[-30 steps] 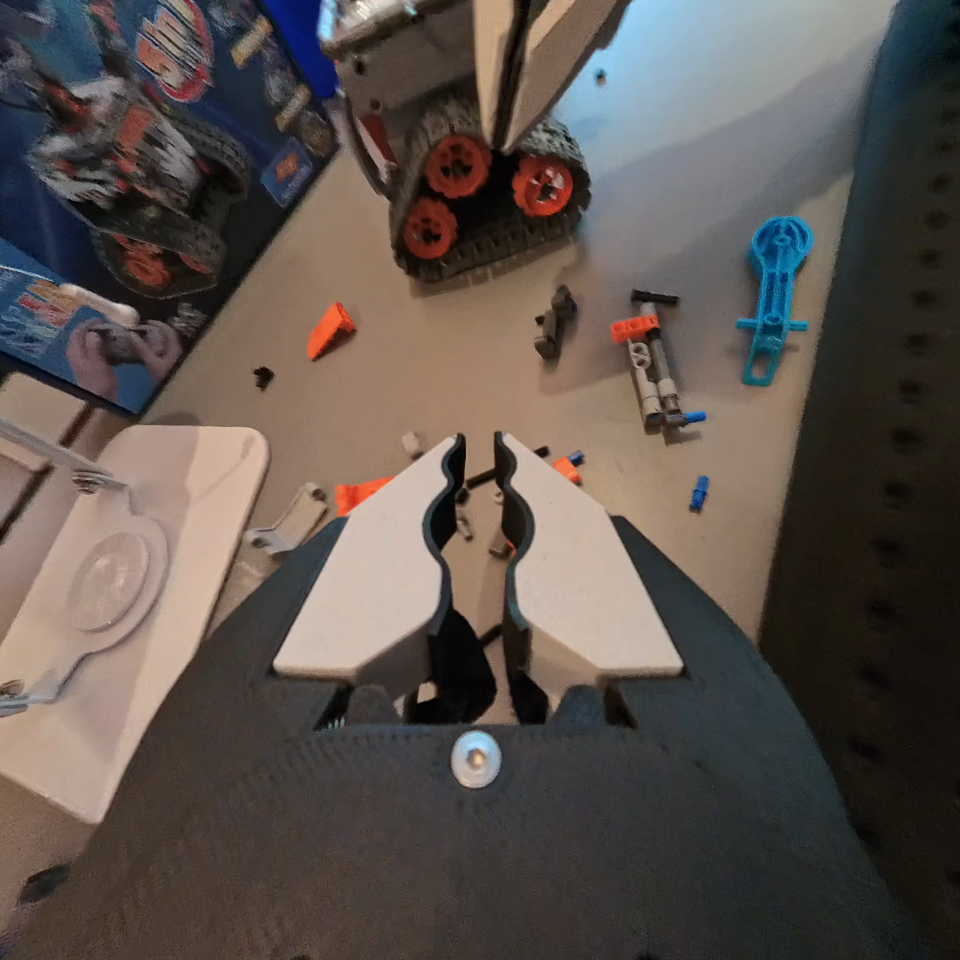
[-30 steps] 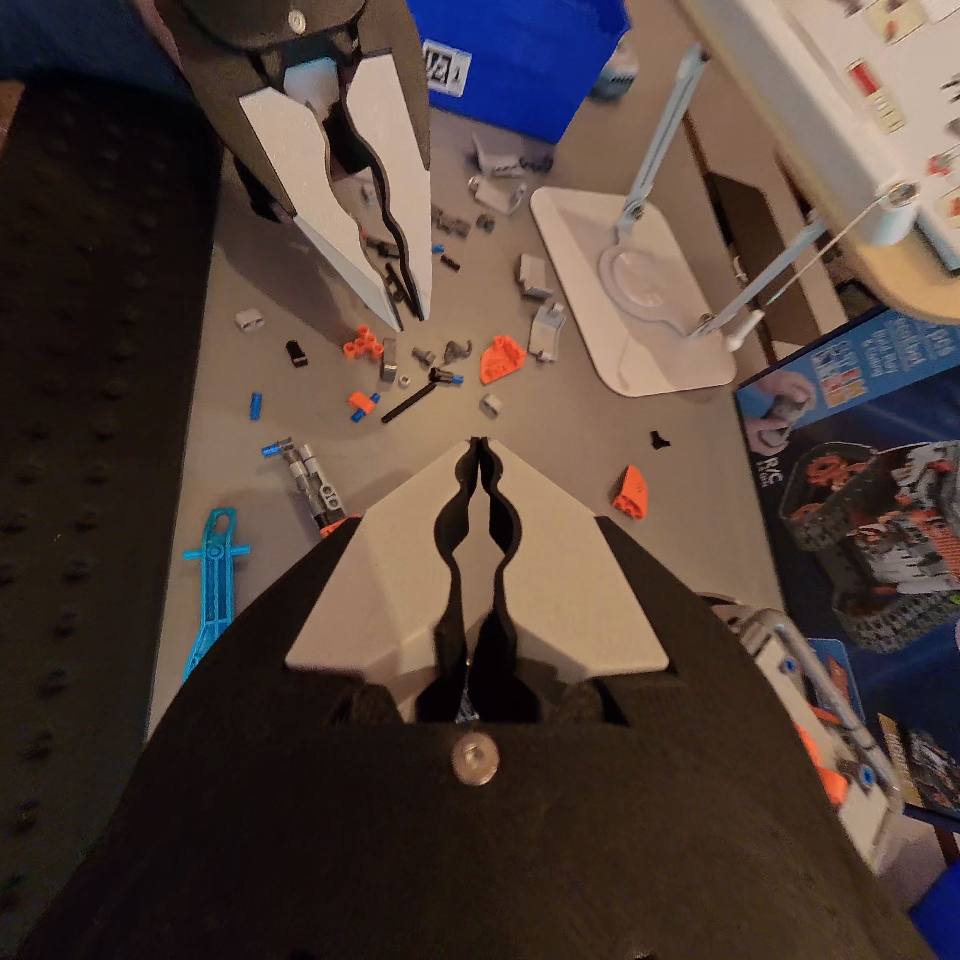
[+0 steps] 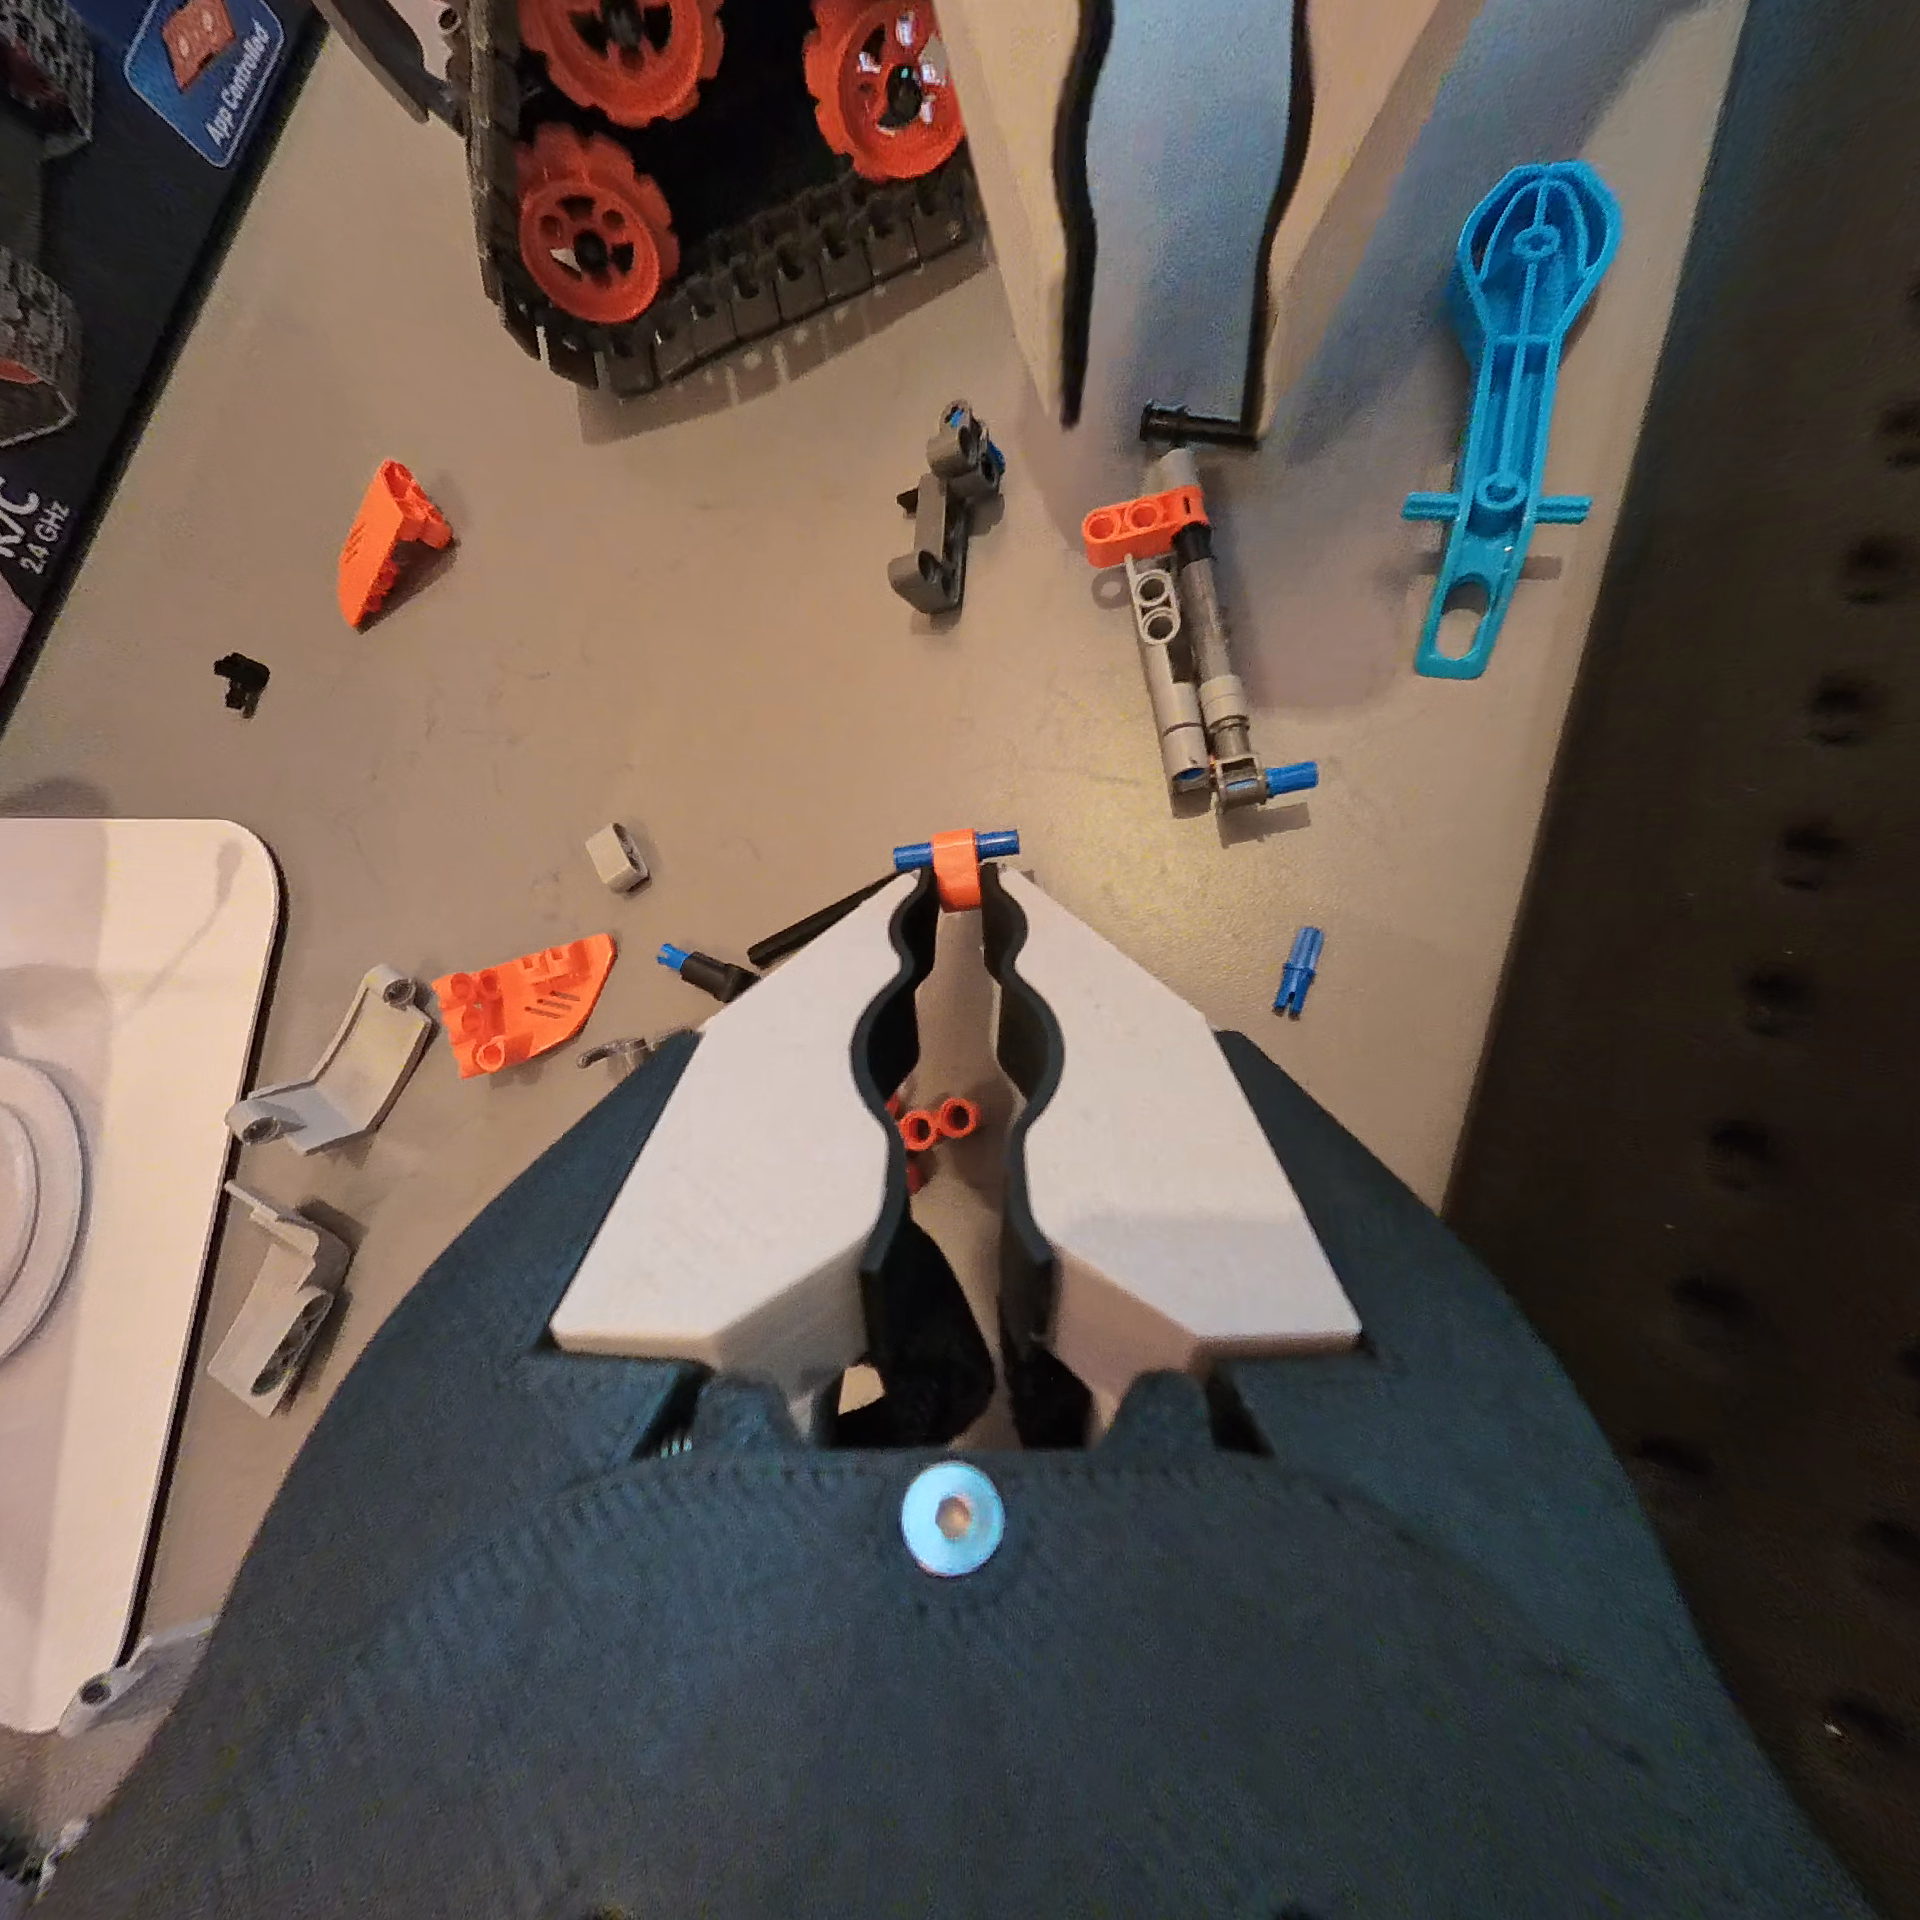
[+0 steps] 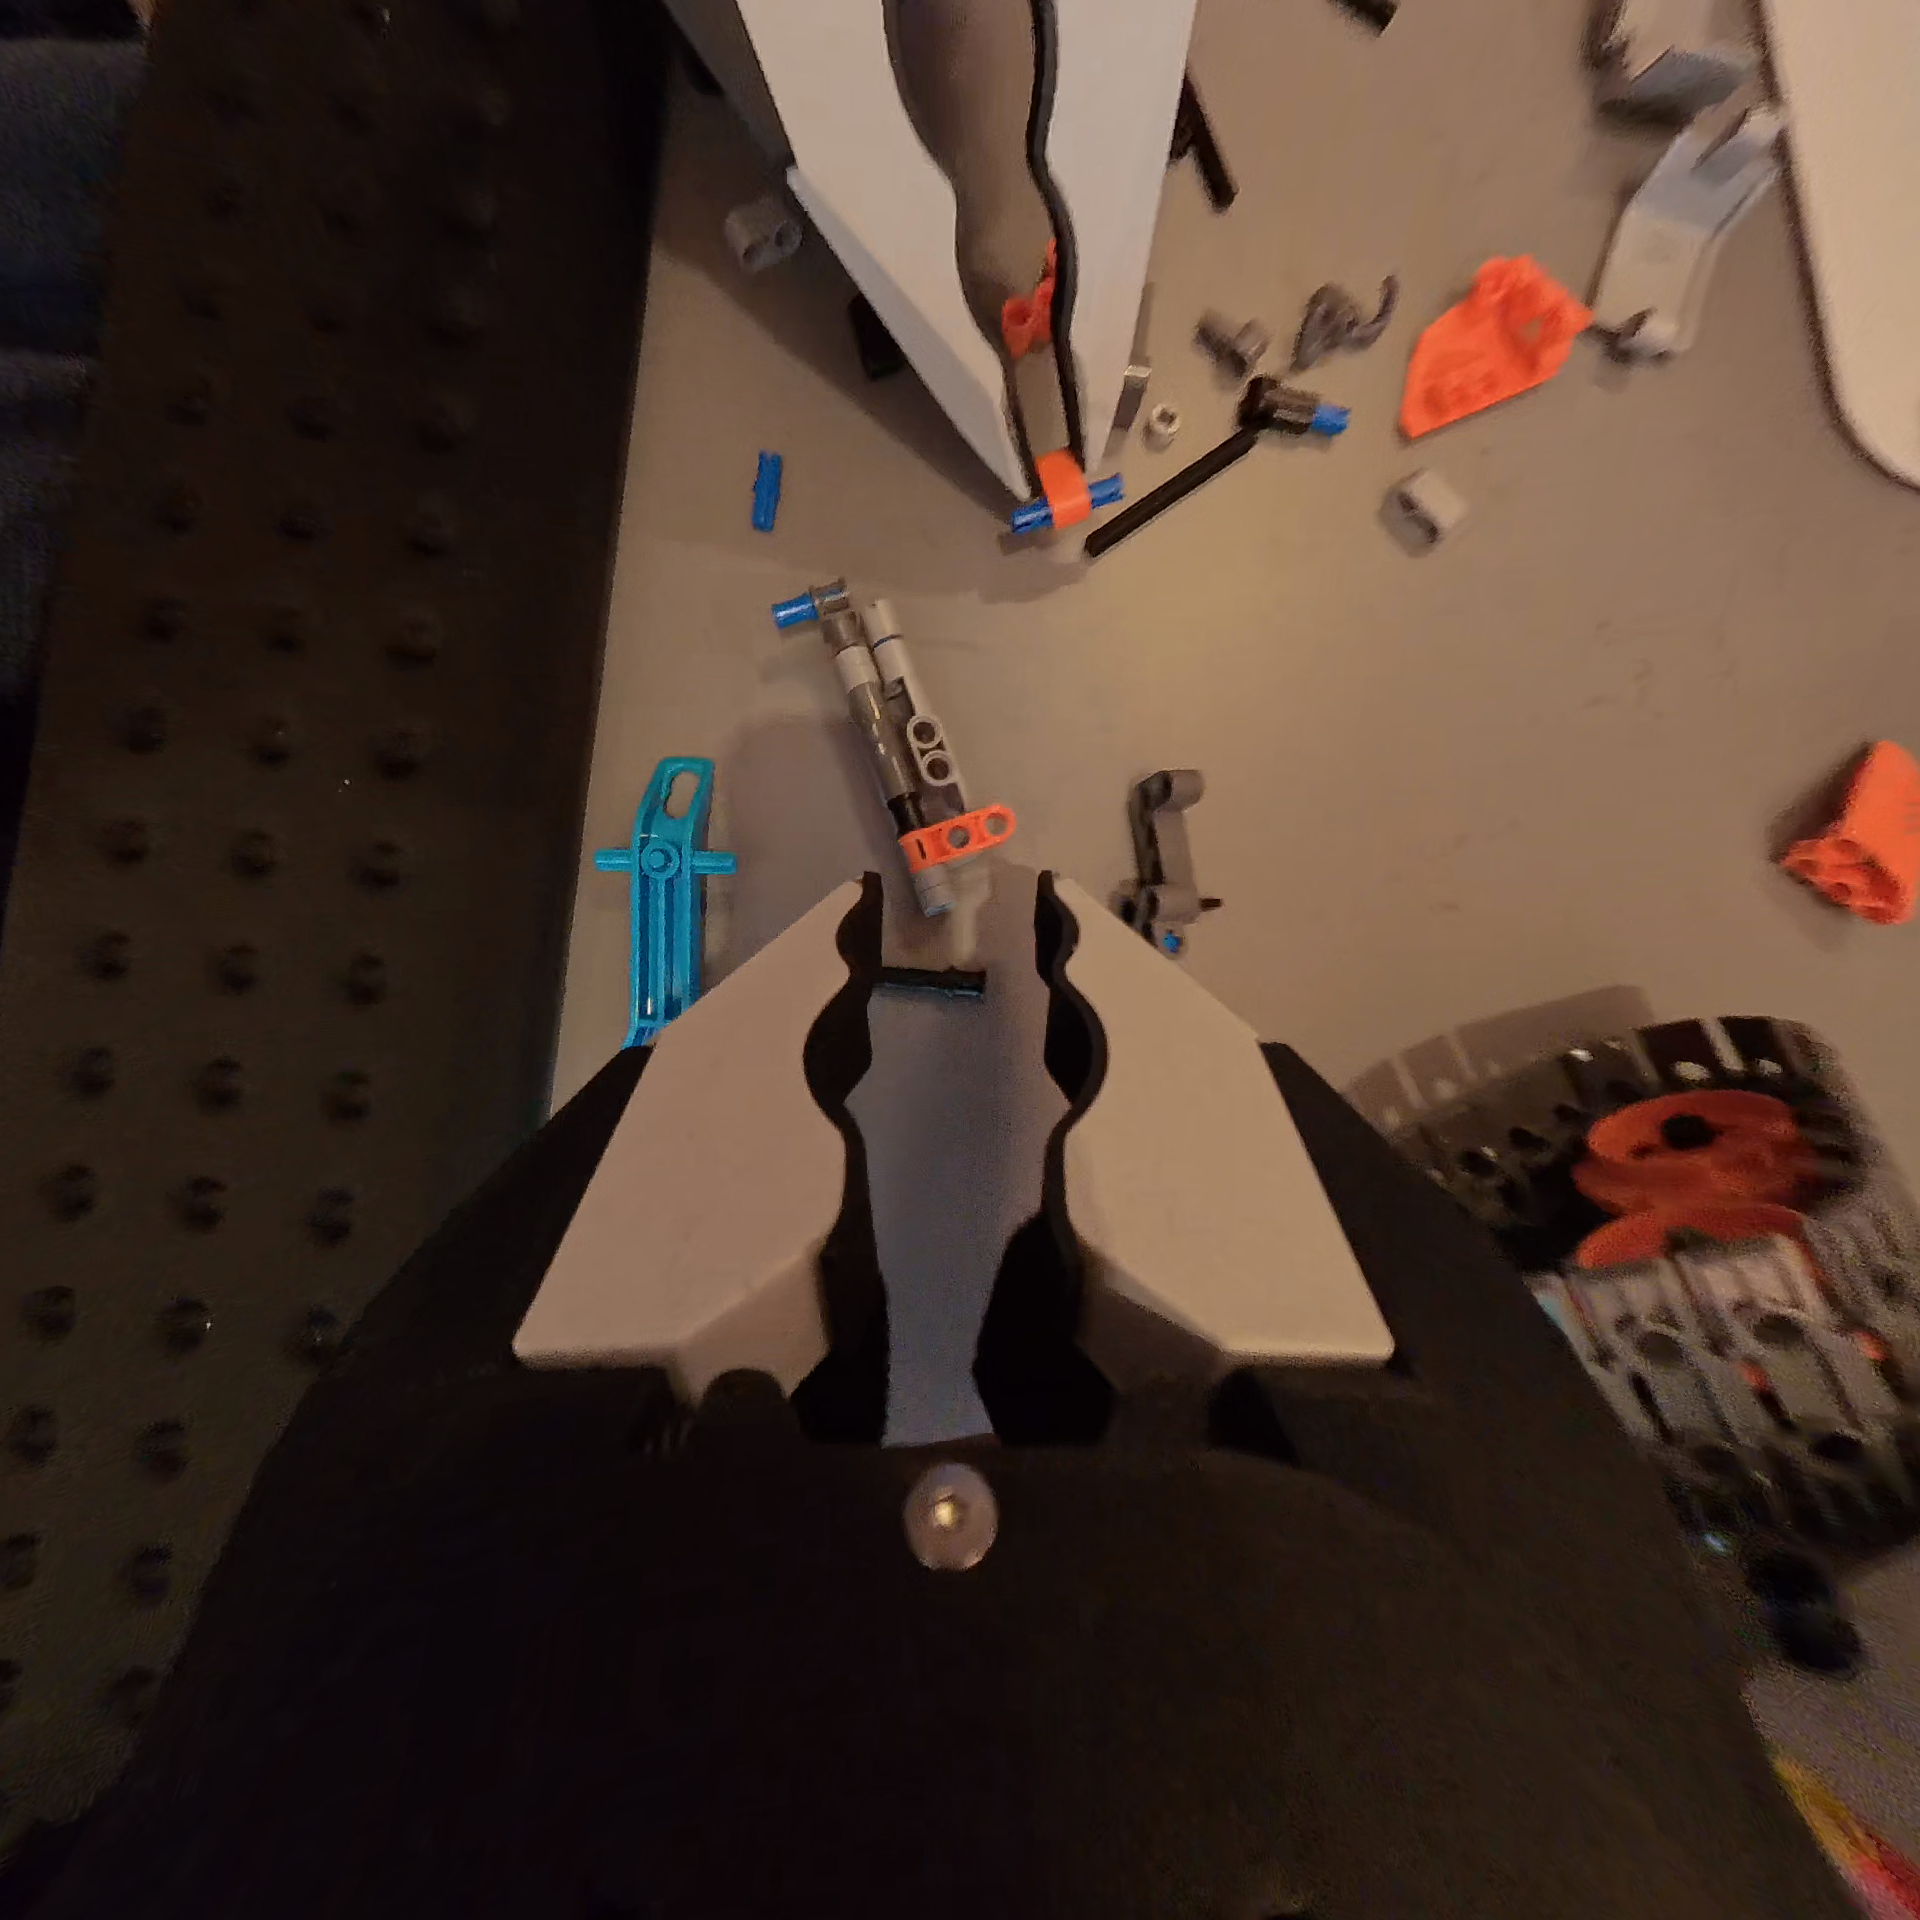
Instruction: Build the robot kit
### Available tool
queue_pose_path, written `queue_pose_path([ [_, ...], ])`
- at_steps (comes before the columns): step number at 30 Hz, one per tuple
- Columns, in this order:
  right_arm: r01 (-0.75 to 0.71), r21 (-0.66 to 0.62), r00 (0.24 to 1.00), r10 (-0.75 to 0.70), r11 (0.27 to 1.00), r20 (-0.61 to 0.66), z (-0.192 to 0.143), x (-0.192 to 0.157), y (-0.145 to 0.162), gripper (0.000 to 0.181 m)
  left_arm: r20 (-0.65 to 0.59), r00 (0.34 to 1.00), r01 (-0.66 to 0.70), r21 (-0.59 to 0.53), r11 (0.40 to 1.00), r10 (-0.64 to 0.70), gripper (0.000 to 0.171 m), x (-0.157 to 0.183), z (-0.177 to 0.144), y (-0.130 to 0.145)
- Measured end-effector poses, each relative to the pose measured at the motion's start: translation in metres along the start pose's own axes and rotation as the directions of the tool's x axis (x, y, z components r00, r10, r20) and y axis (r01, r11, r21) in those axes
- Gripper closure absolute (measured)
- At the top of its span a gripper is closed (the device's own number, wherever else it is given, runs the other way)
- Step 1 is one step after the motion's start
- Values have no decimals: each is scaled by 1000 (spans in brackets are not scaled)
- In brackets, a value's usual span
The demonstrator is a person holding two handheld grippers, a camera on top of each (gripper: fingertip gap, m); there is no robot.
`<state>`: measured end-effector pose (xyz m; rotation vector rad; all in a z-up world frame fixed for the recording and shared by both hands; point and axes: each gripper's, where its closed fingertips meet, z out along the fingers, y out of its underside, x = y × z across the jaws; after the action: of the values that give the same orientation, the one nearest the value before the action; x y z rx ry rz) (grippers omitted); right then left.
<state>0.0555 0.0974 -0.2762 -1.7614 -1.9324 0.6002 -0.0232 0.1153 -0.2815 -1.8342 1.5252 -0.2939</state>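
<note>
Left gripper (image 3: 956,883) pinches orange connector (image 3: 954,871); right gripper (image 4: 961,894) gapes

Dim, warm light — blurred edges

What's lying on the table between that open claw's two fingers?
A thin black pin lies crosswise between the right claw fingers, on the grey table, seen in the right wrist view.

Loose building-toy parts scattered over a grey table (image 3: 727,707).
In the left wrist view, a tracked toy vehicle (image 3: 727,208) with orange wheels sits at 11 o'clock, a turquoise lever tool (image 3: 1496,416) at 1, a dark studded mat (image 3: 1766,935) at 3, a white stand base (image 3: 135,1143) at 9, and an orange wedge panel (image 3: 390,540) at 10.
</note>
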Motion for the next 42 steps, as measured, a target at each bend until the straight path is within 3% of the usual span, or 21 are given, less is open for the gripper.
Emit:
queue_pose_path([
  [5, 35, -37, 999, -35, 999, 18, 18, -3, 7, 174, -25, 1000, 12, 23, 1000, -12, 165, 3, -1, -3],
  [13, 277, -42, 944, -280, 960, -173, 18, 11, -14, 176, -4, 999, 47, 78, 996, -46, 166, -7, -13, -7],
  [21, 544, -151, 726, -554, 825, -407, 12, 27, -36, 177, 0, 993, 115, 136, 984, -116, 166, -16, -25, -5],
  [27, 606, -170, 651, -607, 777, -456, 5, 28, -45, 176, -6, 991, 135, 159, 978, -136, 166, -19, -27, -7],
  [33, 578, -140, 735, -587, 804, -338, 14, 17, -29, 177, -2, 989, 147, 155, 977, -148, 165, -21, -30, -3],
  [38, 452, -99, 872, -462, 887, -159, 26, 2, -12, 176, 0, 989, 148, 158, 976, -150, 166, -21, -32, -2],
  [42, 361, -33, 924, -362, 932, -121, 20, 1, -19, 160, 24, 988, 142, 190, 971, -149, 166, -24, -36, -8],
])
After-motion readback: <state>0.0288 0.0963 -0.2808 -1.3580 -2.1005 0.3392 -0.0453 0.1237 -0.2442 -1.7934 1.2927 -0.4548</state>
